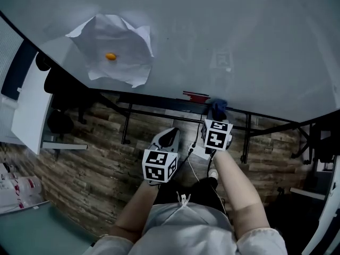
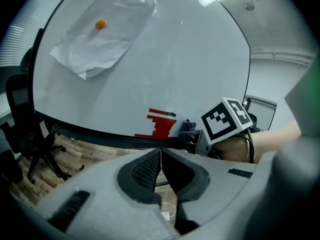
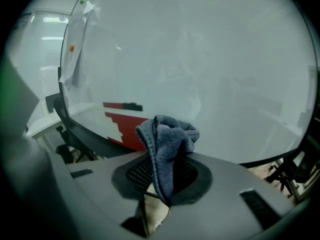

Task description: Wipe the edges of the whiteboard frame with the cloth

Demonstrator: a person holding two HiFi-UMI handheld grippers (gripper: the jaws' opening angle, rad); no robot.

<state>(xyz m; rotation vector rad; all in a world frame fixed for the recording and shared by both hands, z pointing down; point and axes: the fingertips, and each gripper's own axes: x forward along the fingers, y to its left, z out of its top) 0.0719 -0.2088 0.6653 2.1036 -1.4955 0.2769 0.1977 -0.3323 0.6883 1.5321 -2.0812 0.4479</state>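
At the far left of the head view, a black office chair (image 1: 59,97) stands on the brown wood-plank floor (image 1: 101,166) beneath the large white whiteboard (image 1: 244,31). Up on the board's left part hangs a crumpled white sheet of paper (image 1: 119,33), pinned by a small orange round magnet (image 1: 110,56). Along the board's lower side runs its dark frame edge (image 1: 154,98).

Below that edge and clear of it, the left gripper (image 1: 170,134) hovers over the floor. Its own view shows the two dark padded jaws brought together at their tips with nothing between them.

Further right, a red and black stepped block (image 1: 195,95) sits on the board just above the frame. Just beside it to the right is the blue-grey terry cloth (image 1: 218,105), held up at the lower frame edge; whether it presses on the frame cannot be told. The right gripper (image 1: 217,113) has its jaws clamped on the cloth's lower fold, and the bunched upper part stands up out of them towards the board.
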